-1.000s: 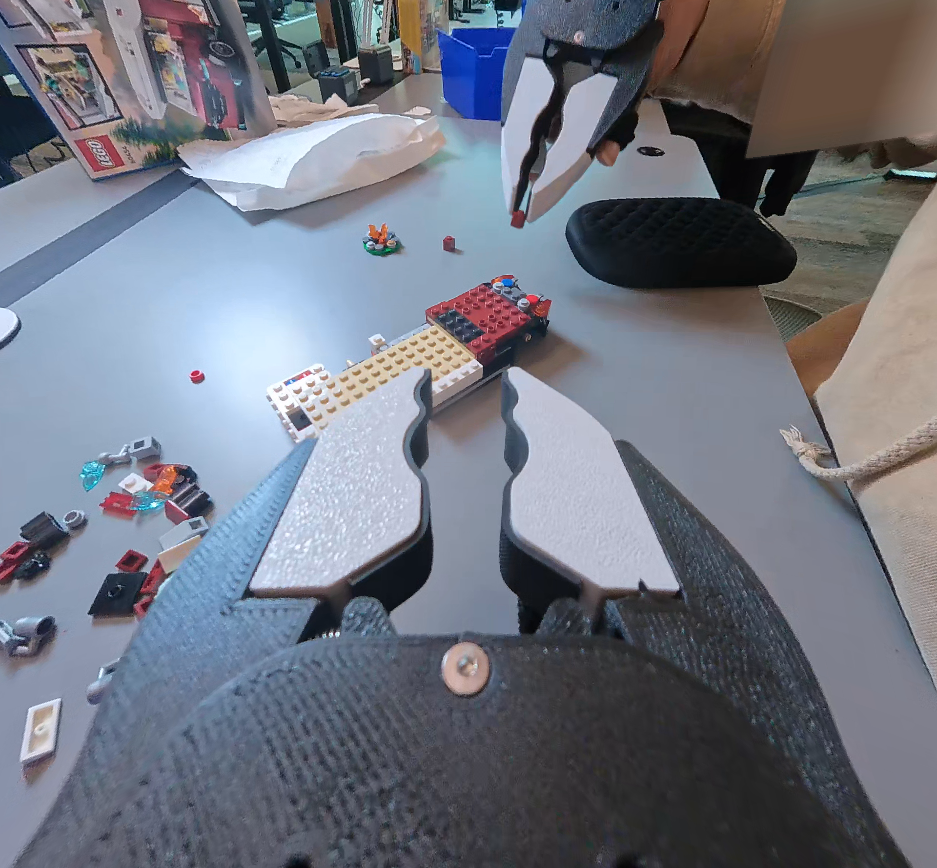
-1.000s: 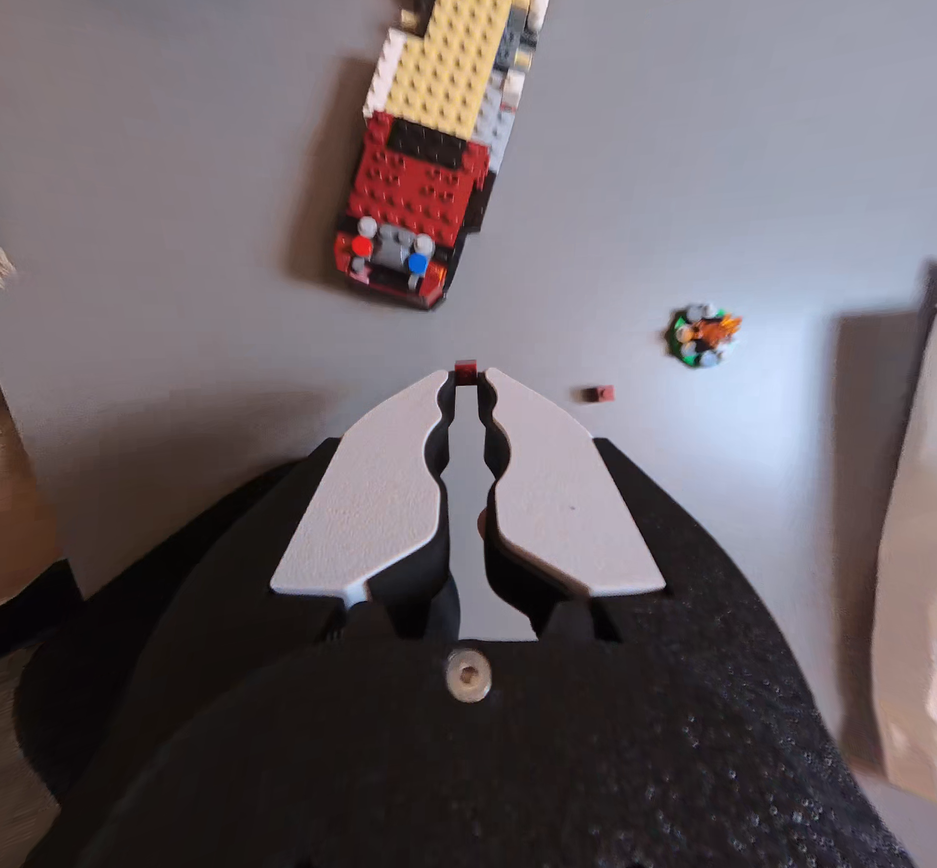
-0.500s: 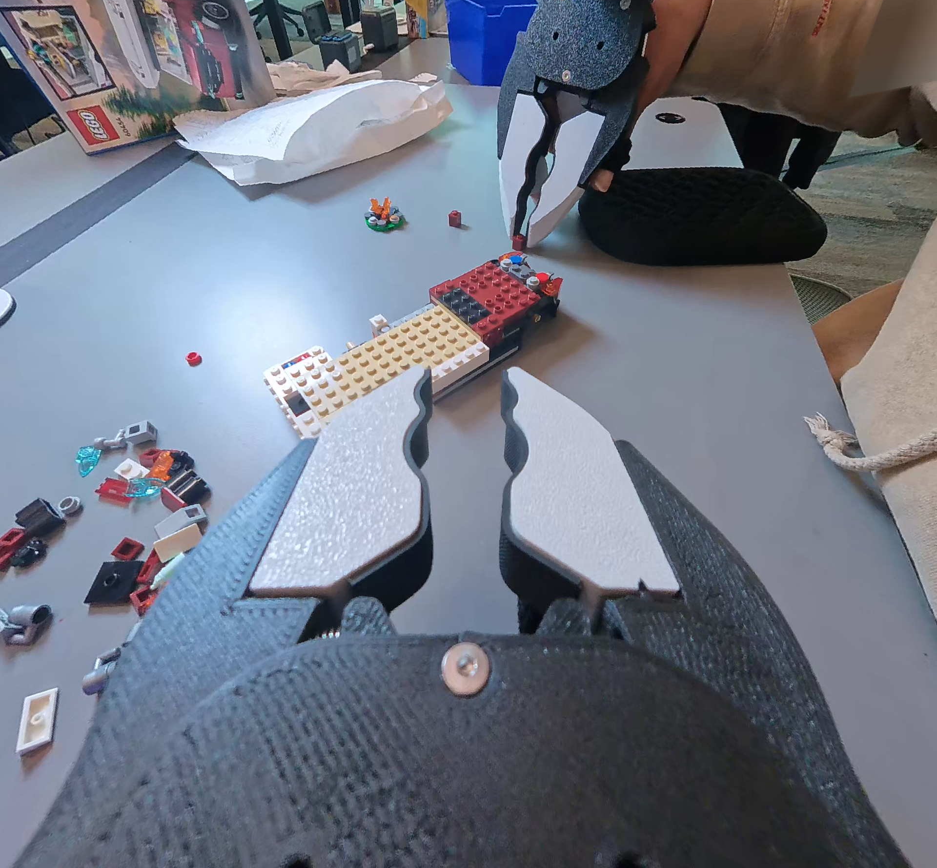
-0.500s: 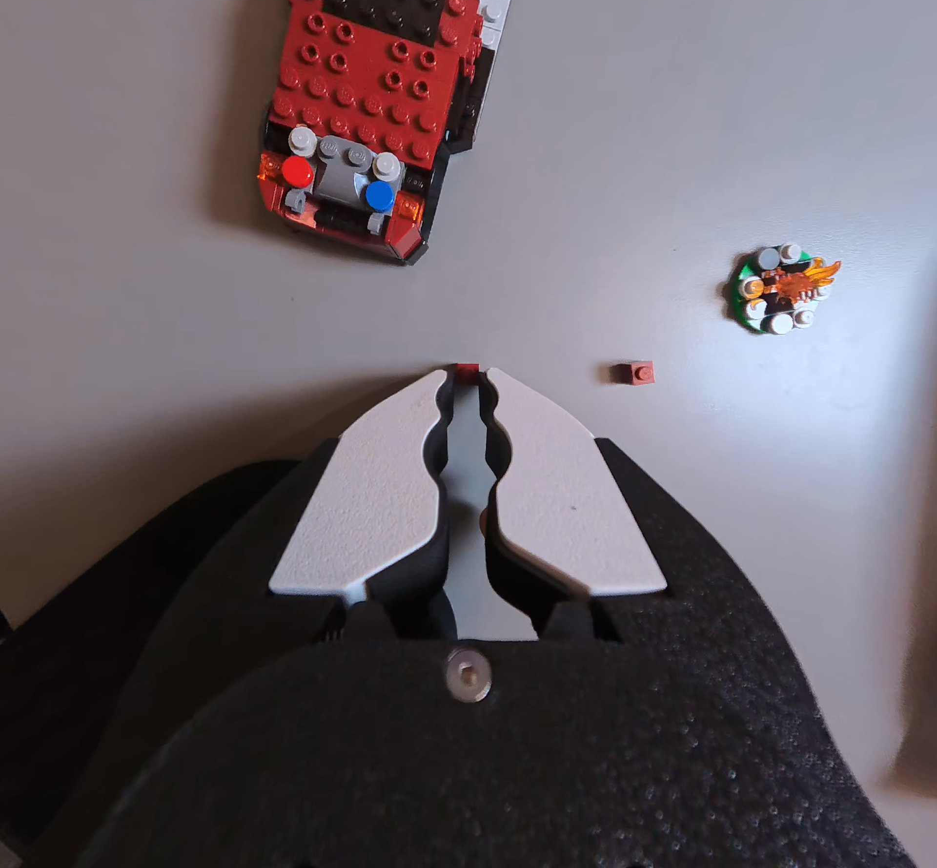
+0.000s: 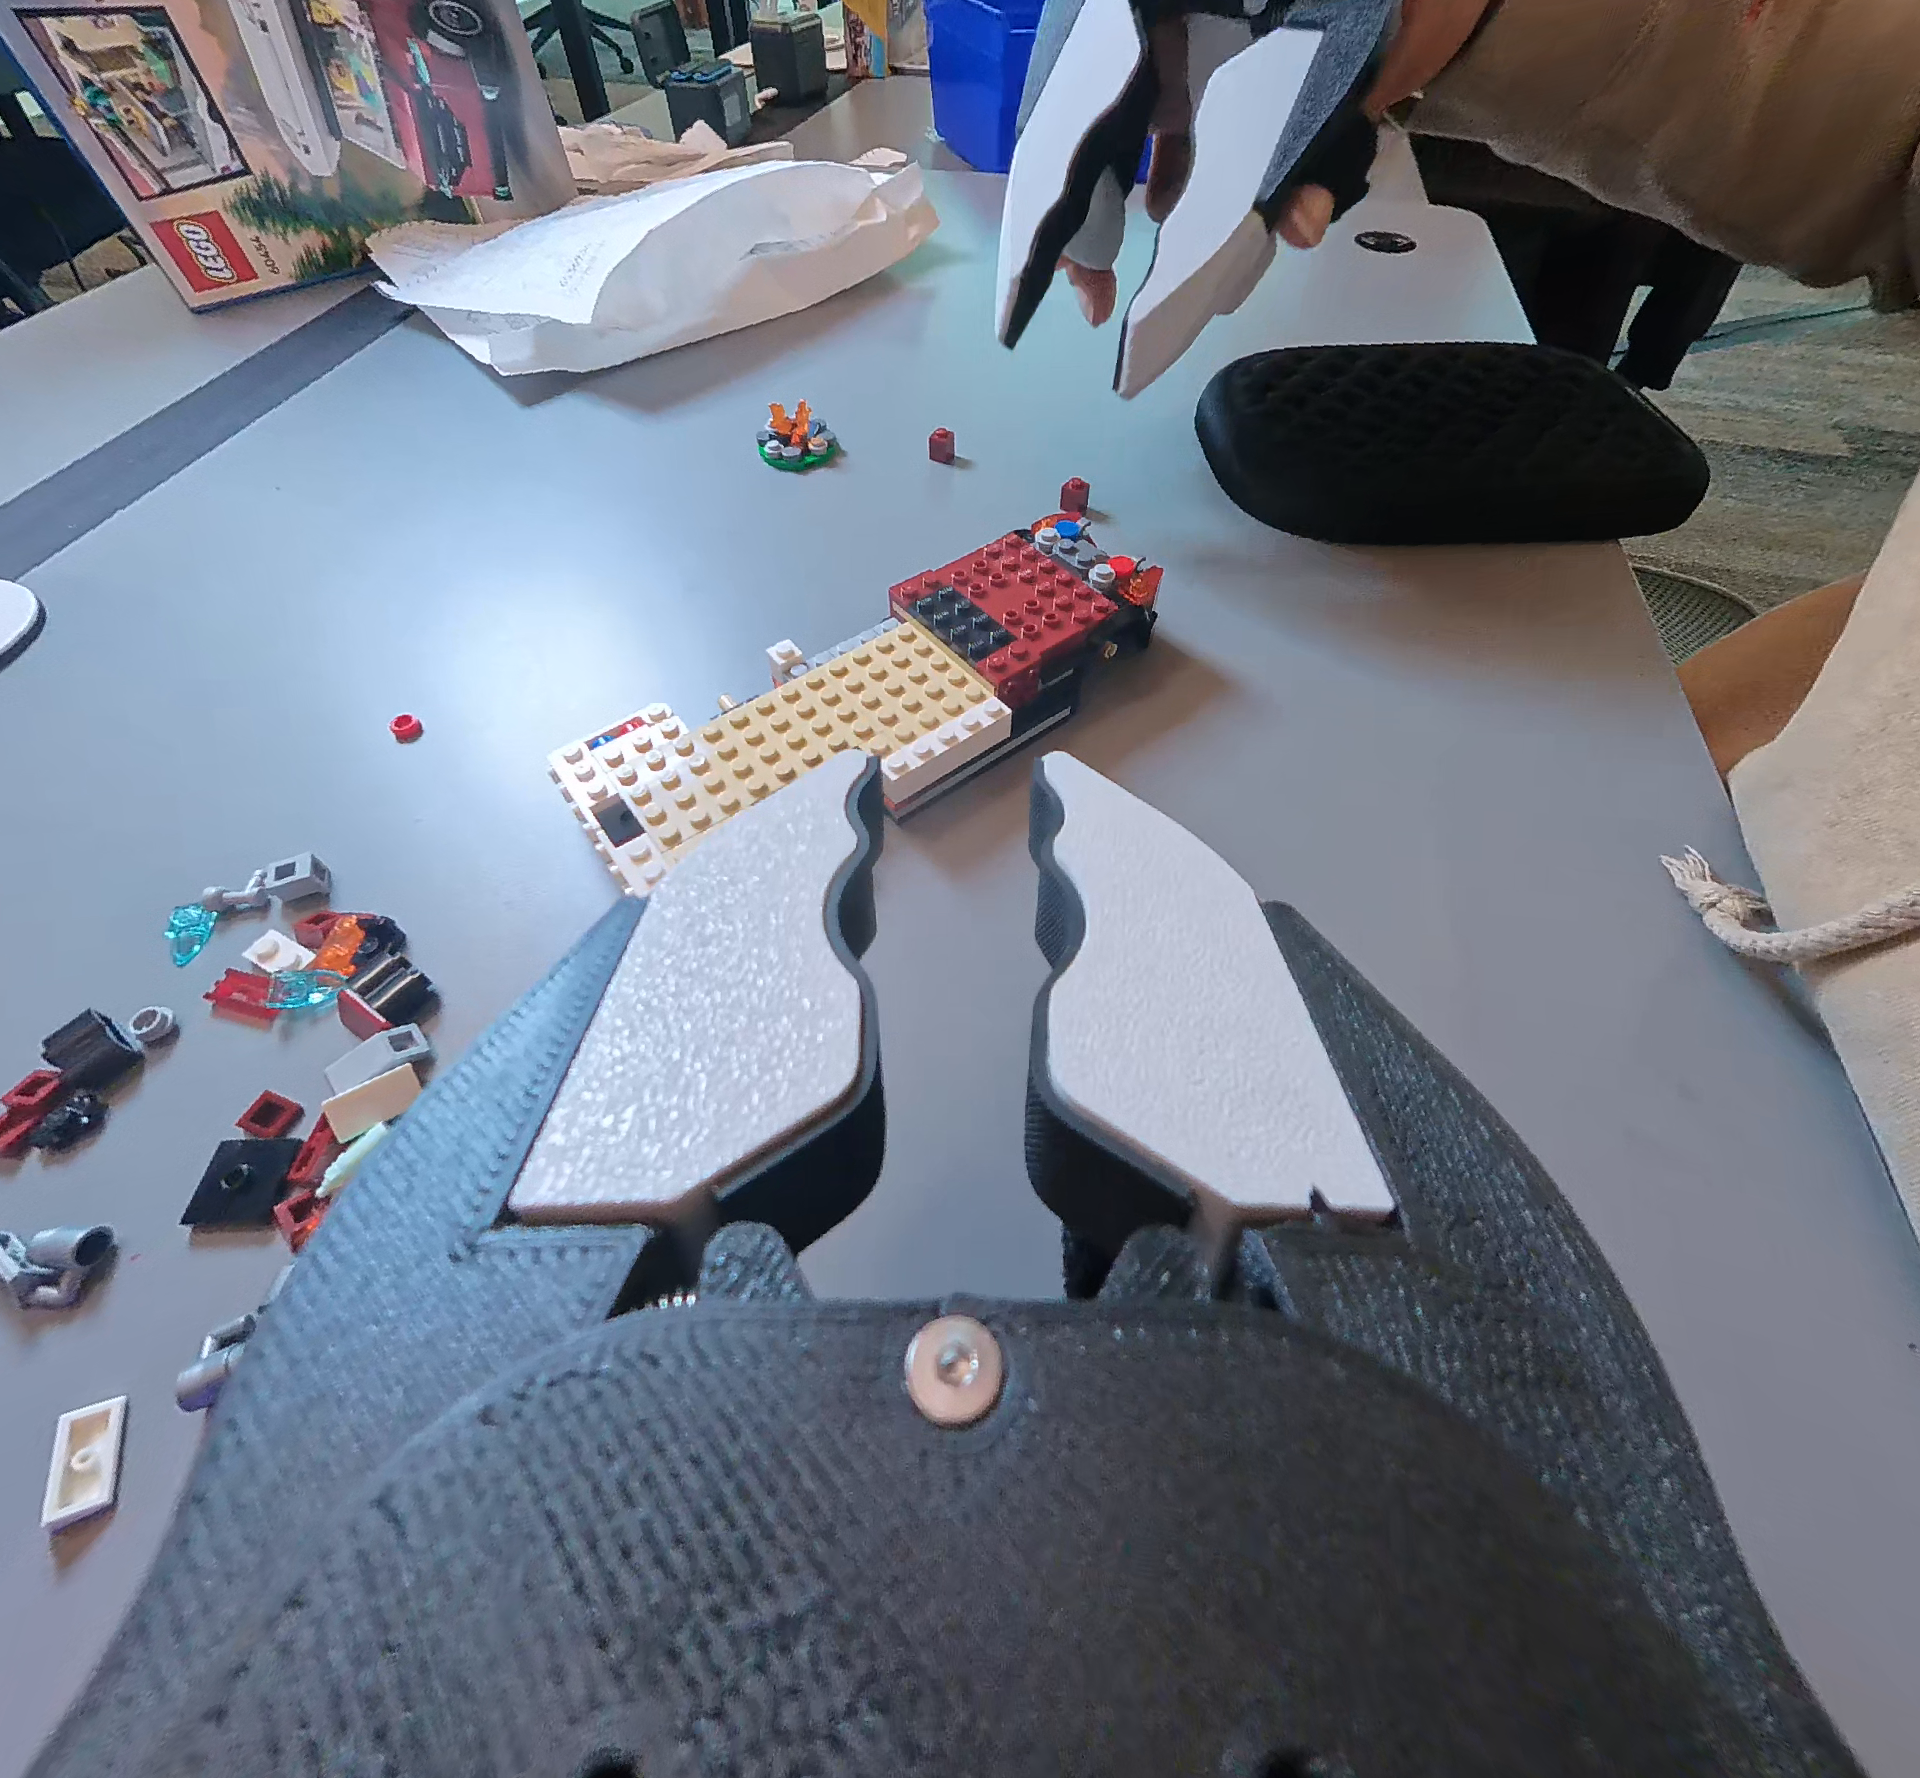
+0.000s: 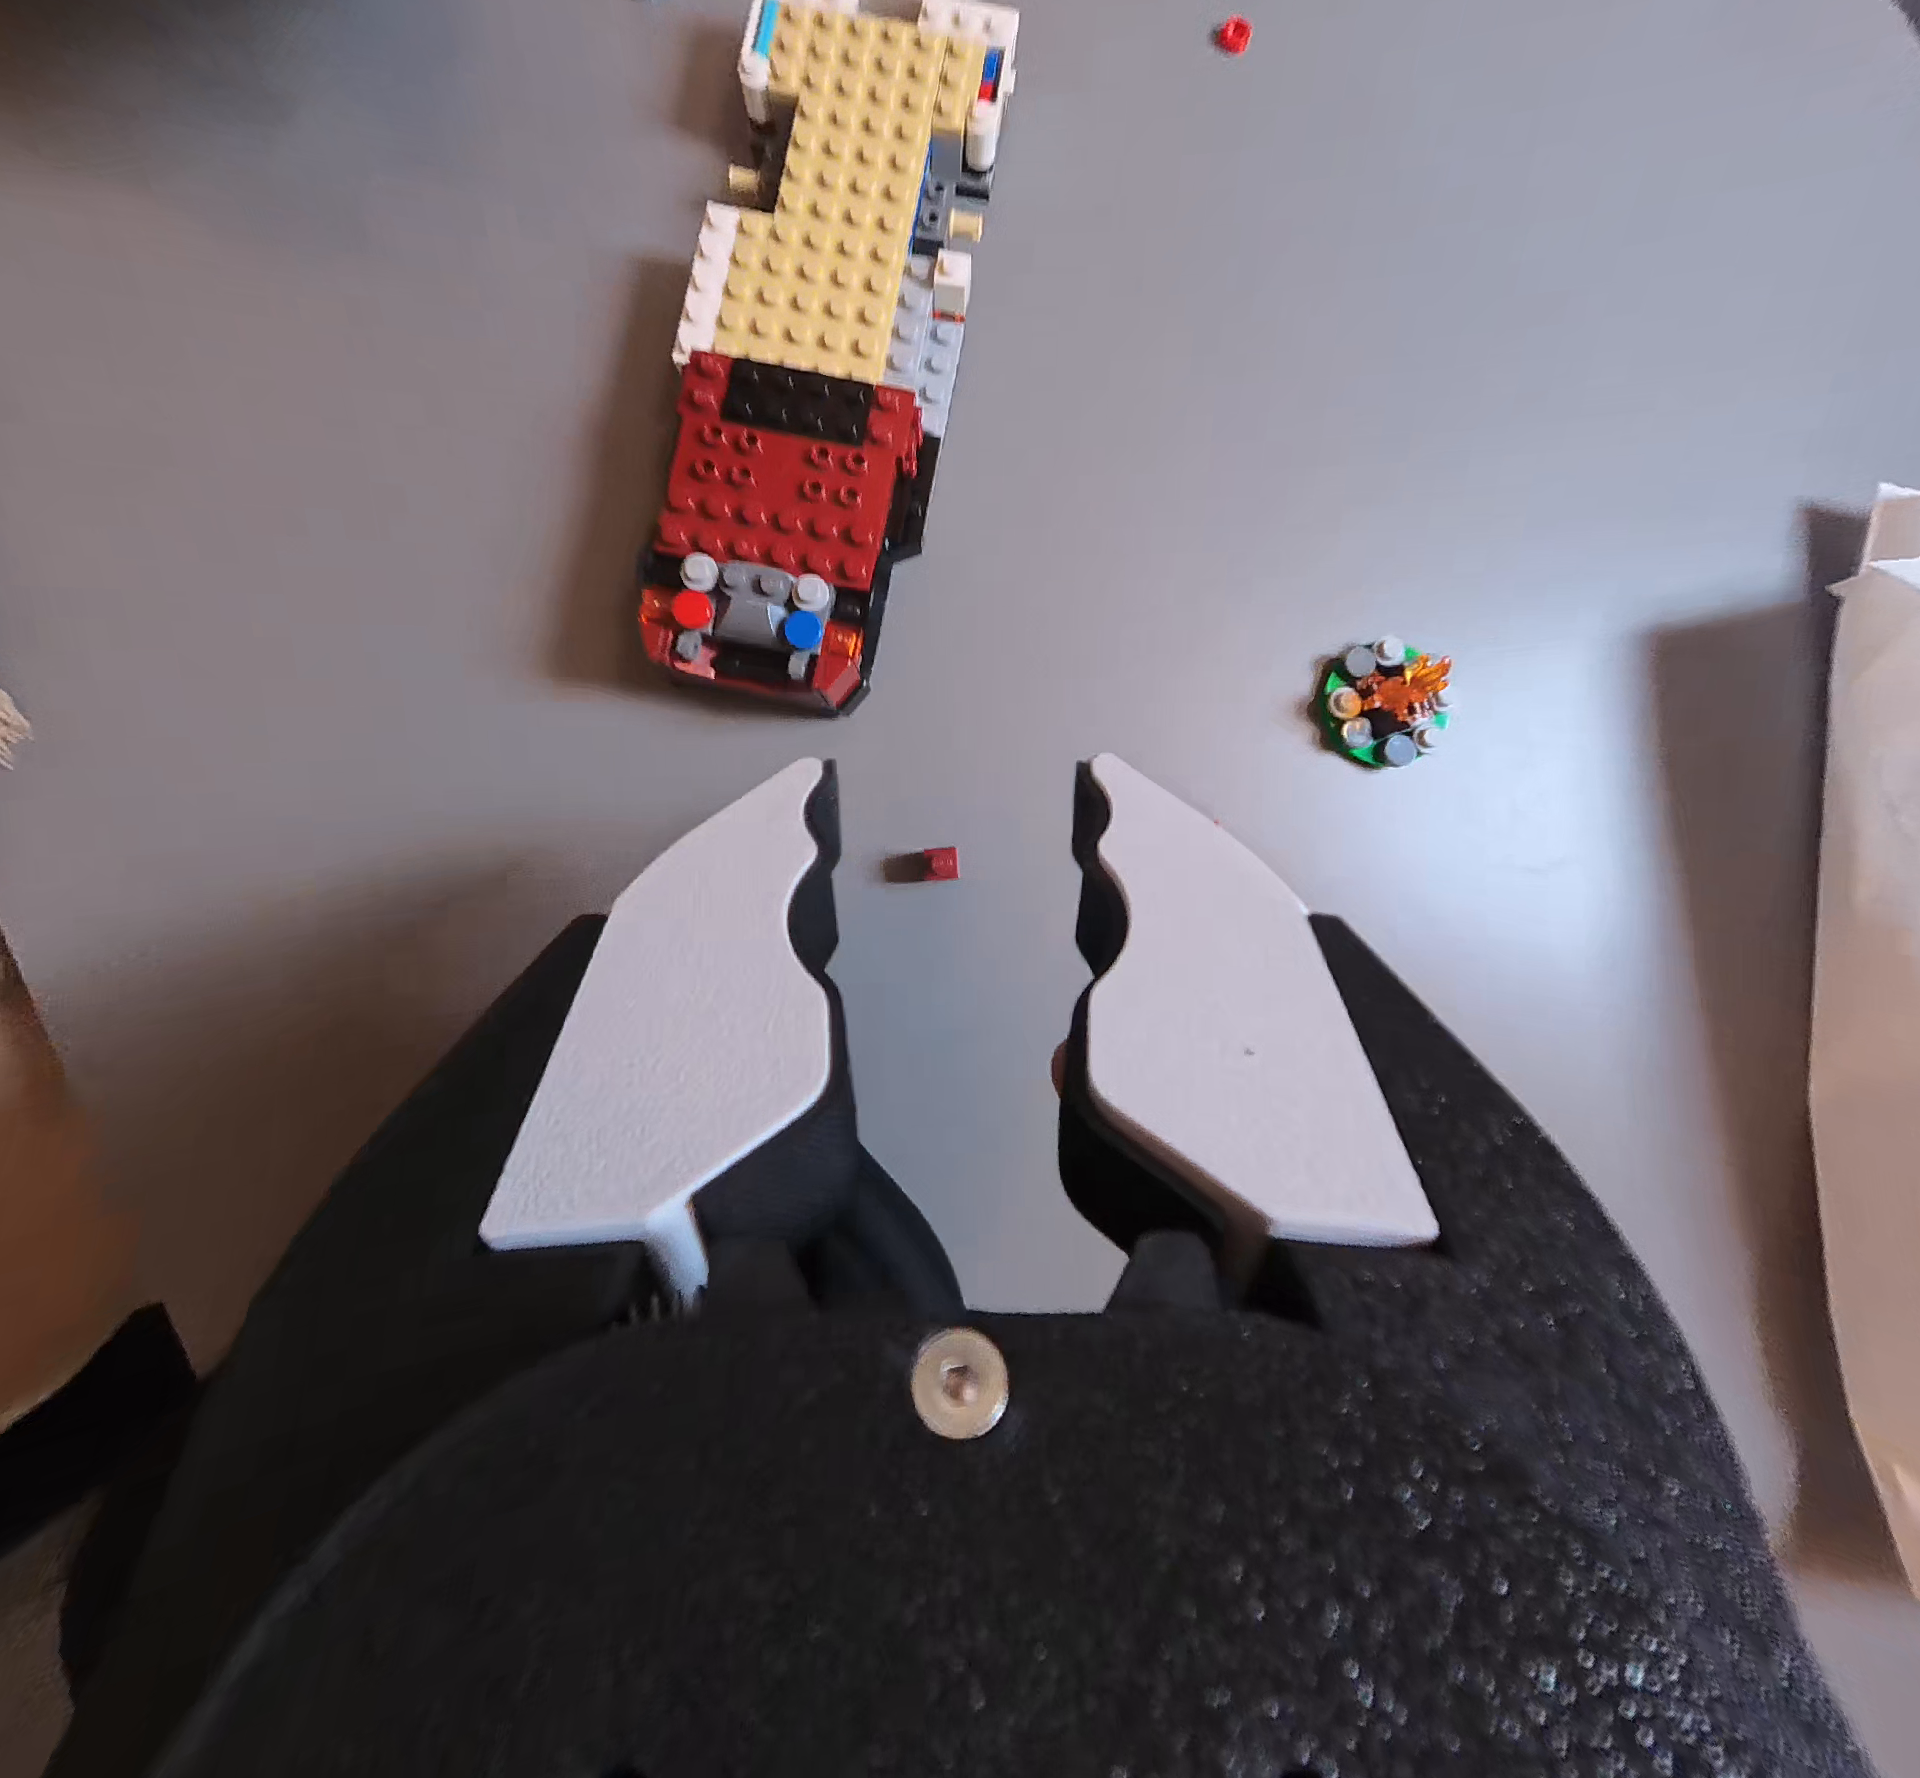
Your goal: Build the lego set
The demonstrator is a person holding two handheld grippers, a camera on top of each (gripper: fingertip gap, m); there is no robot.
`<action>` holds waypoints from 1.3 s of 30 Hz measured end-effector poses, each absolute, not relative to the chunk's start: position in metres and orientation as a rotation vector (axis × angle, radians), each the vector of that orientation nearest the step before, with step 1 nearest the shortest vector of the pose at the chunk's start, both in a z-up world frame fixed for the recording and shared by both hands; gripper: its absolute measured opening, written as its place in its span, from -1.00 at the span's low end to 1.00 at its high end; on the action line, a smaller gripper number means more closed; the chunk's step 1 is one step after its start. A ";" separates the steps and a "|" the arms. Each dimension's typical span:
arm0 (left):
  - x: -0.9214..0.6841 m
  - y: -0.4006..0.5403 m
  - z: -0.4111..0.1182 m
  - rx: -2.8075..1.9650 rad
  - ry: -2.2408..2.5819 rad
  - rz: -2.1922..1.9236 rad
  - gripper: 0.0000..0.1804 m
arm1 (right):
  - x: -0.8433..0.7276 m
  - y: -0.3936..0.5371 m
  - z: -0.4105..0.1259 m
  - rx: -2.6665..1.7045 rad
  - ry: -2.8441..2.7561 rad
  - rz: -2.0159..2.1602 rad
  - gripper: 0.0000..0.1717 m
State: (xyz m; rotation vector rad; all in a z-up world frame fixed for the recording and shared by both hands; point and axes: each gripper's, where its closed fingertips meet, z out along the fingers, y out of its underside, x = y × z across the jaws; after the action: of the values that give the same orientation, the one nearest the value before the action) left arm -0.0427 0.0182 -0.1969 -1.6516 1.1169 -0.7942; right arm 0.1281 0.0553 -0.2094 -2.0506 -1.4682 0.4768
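A long brick model [image 5: 873,689] with a tan deck and a dark red front lies on the grey table [image 5: 1403,793]; it also shows in the right wrist view [image 6: 821,294]. My left gripper [image 5: 956,772] is open and empty, just short of the model's near side. My right gripper [image 6: 951,772] is open and empty above the table; the left wrist view shows it [image 5: 1070,357] raised beyond the model's red front. A small dark red brick [image 6: 935,864] lies on the table below its parted fingers, touching neither, and shows by the model's front [image 5: 1074,492].
A second small dark red brick [image 5: 941,443] and a green round piece with orange flames [image 5: 797,440] lie beyond the model. Loose pieces [image 5: 312,1001] are scattered at left. A white paper bag [image 5: 665,253], a toy box [image 5: 260,66] and a black pad [image 5: 1444,440] stand around. The tips of one gripper are about 20 centimetres away from the tips of the other.
My right gripper was shut on the small dark red brick, lowered it to the table by the model's front, then opened, let it go and lifted away. My left gripper stayed put.
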 end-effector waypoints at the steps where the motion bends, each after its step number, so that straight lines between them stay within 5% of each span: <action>1: -0.043 0.018 -0.197 -1.652 1.118 -0.794 -0.71 | 0.125 0.053 -0.207 -2.044 -1.451 0.488 -0.45; 9: -0.043 0.019 -0.200 -1.661 1.123 -0.775 -0.69 | 0.083 0.030 -0.234 -2.098 -1.435 0.501 -0.26; 23: -0.048 0.022 -0.202 -1.665 1.136 -0.728 -0.66 | 0.059 0.036 -0.256 -2.077 -1.698 0.402 -0.27; 32: -0.049 0.015 -0.241 -1.791 1.333 -0.601 -0.13 | 0.049 0.017 -0.256 -1.763 -2.132 0.452 -0.28; 39: -0.051 0.015 -0.255 -1.814 1.410 -0.495 -0.20 | 0.047 0.027 -0.228 -1.729 -2.000 0.558 -0.25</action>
State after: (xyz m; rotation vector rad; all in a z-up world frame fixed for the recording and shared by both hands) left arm -0.0514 0.0152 -0.2553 -1.8142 1.4095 -0.4955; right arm 0.0471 0.0272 -0.2276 -1.7288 -2.0002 0.5583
